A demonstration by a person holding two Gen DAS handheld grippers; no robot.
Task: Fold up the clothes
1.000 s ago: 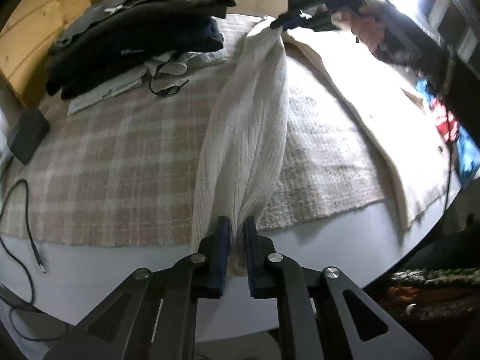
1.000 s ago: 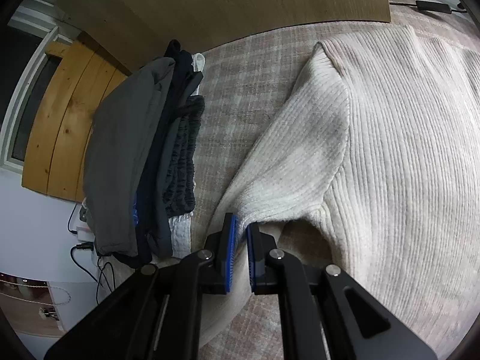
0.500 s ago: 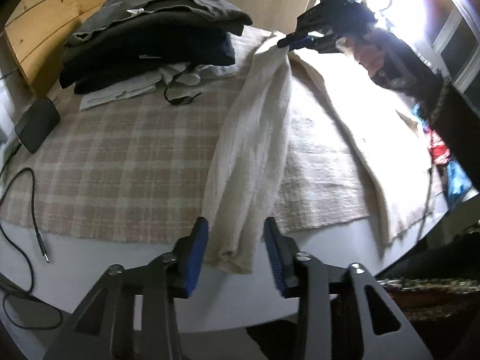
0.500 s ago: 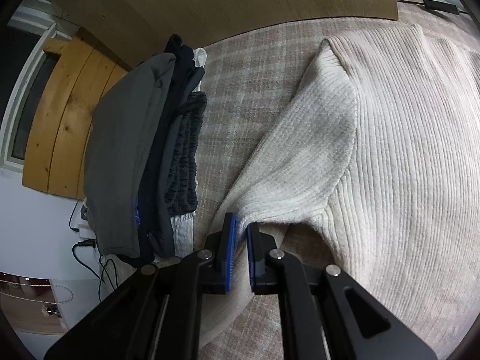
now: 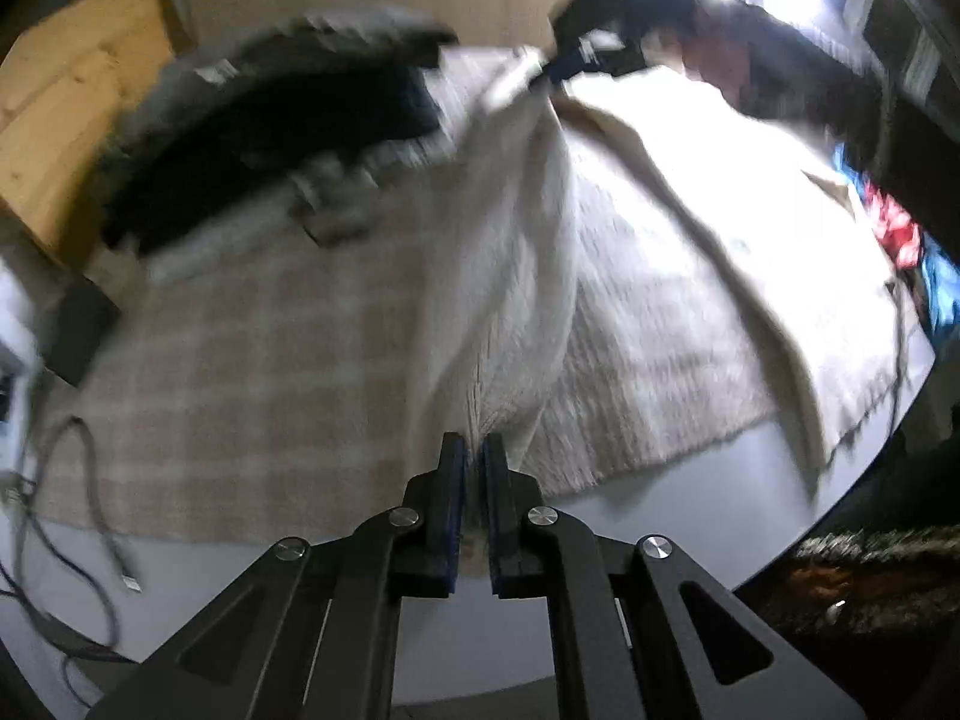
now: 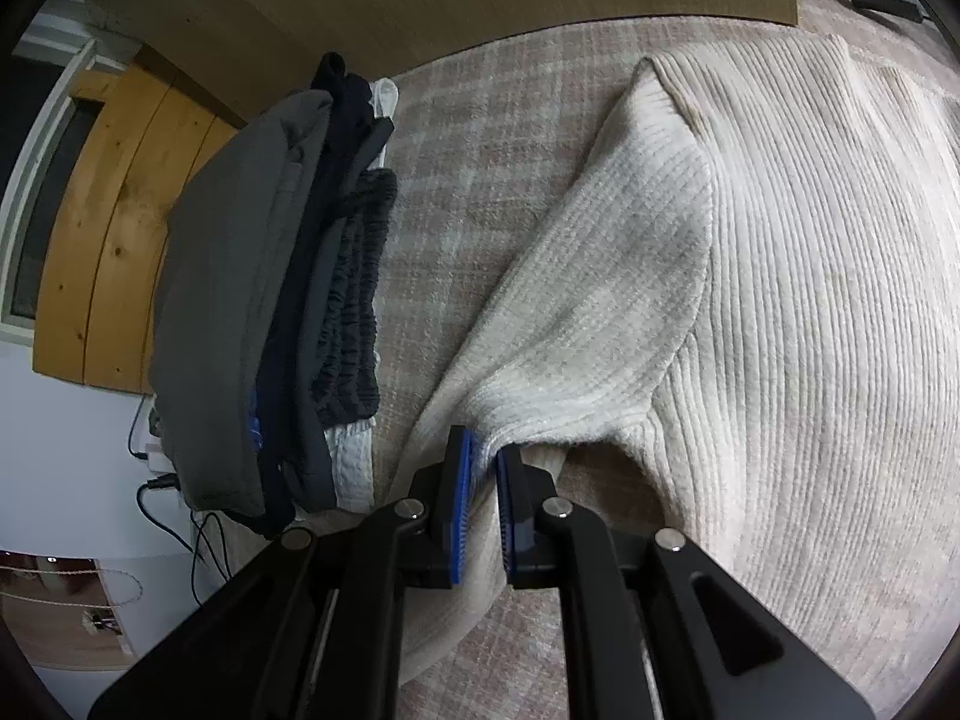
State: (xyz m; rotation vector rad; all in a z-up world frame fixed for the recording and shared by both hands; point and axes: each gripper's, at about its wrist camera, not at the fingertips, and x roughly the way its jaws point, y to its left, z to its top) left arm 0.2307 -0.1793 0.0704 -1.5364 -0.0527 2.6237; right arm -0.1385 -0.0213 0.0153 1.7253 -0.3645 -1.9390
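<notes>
Left wrist view: my left gripper [image 5: 474,468], spread wide half a second ago, again clamps the cuff end of the cream sweater [image 5: 504,252] sleeve. Right gripper [image 6: 485,480] stays clamped on the sleeve beside the folded clothes pile [image 6: 270,300].

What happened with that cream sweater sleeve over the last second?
The left gripper let go of the cuff of the cream sweater sleeve half a second ago, its jaws spreading wide, then clamped onto it again; it is shut on the cuff now. The right gripper kept its pinch near the shoulder. The pile of dark folded clothes stayed put.
</notes>
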